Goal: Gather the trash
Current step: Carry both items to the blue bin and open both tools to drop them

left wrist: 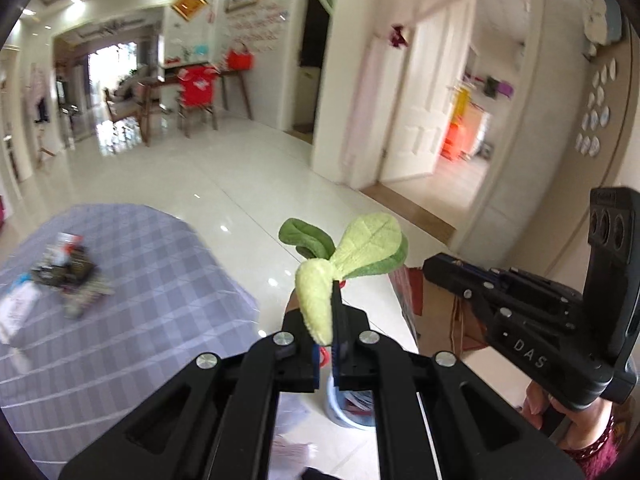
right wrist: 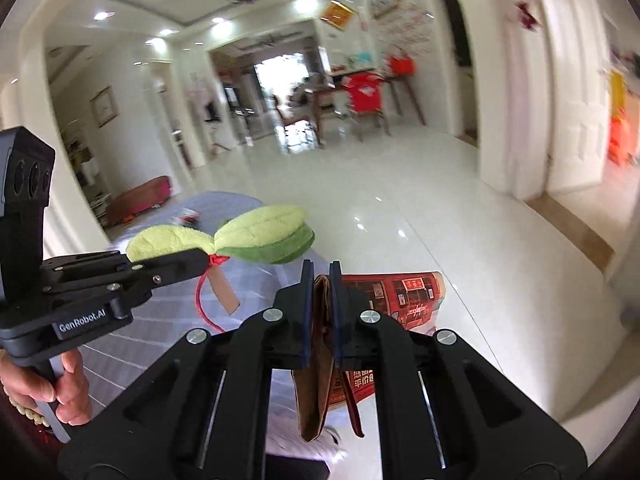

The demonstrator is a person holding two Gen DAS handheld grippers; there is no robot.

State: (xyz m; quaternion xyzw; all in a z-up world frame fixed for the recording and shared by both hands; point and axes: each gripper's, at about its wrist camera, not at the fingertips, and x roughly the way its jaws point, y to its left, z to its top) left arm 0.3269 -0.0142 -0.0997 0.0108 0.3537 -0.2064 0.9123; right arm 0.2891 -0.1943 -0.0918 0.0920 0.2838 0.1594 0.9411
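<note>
My left gripper (left wrist: 335, 290) is shut on a green plush leaf sprout (left wrist: 356, 246), whose leaves stick up past the fingertips. In the right wrist view the same plush (right wrist: 256, 236) shows at the left in that gripper (right wrist: 202, 259), with a red string and a brown tag (right wrist: 222, 294) hanging under it. My right gripper (right wrist: 322, 270) is shut on the folded brown rim of a red printed paper bag (right wrist: 404, 300), which hangs below the jaws. From the left wrist view, the right gripper (left wrist: 431, 268) and the bag (left wrist: 438, 312) are at the right.
A table with a grey-lilac checked cloth (left wrist: 152, 280) lies at the left, with a blurred heap of wrappers and papers (left wrist: 64, 276) on it. A white bucket (left wrist: 344, 408) stands on the floor under my left gripper. Glossy white floor tiles (right wrist: 420, 208) stretch ahead to chairs and doorways.
</note>
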